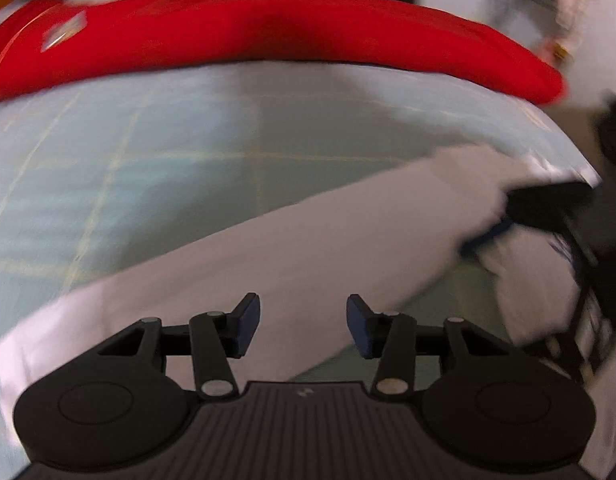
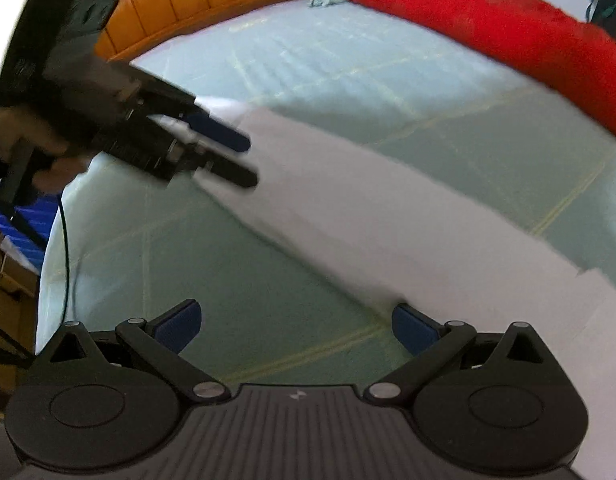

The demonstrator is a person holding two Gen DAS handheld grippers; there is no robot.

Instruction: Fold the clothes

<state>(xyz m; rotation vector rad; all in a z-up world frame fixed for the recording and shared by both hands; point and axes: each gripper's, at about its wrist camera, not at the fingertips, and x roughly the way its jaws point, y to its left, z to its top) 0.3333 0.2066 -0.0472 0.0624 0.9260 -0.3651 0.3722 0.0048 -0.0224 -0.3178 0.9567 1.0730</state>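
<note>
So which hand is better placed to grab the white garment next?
Probably left: the left tongs hang open directly over the white garment. The right tongs are open too, but mostly frame bare sheet, cloth only by one pad.

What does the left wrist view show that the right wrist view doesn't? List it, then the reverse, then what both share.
Only the left wrist view: the right hand-held gripper seen from outside, down at the white garment's far end, blurred.

Only the right wrist view: the wooden headboard, a hand holding the left hand-held gripper, and blue bins.

Both: the white garment, the red bedding, the pale green sheet, open jaws.
</note>
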